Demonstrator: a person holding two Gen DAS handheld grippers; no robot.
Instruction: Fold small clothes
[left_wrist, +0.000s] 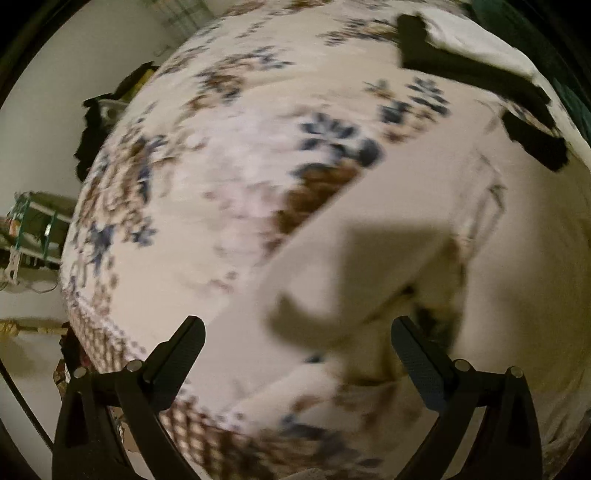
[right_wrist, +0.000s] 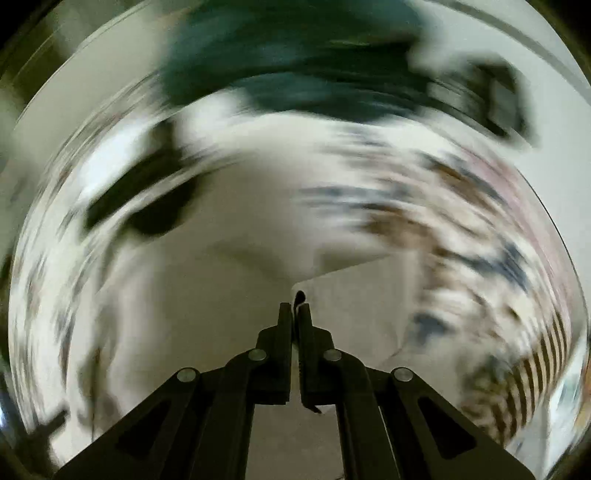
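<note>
A cream garment (left_wrist: 388, 236) lies on a floral bedspread (left_wrist: 229, 155), one corner lifted and folded over towards the near side. My left gripper (left_wrist: 295, 332) is open and empty just above the garment's near edge. In the blurred right wrist view my right gripper (right_wrist: 294, 308) is shut on the edge of the cream garment (right_wrist: 236, 236) and holds it up over the bed.
Black clothes (left_wrist: 476, 77) lie on the far right of the bed beside white fabric (left_wrist: 480, 40). A dark green item (right_wrist: 295, 62) lies at the far side in the right wrist view. More dark clothes (left_wrist: 92, 133) hang at the bed's left edge, with a rack (left_wrist: 33, 229) beyond.
</note>
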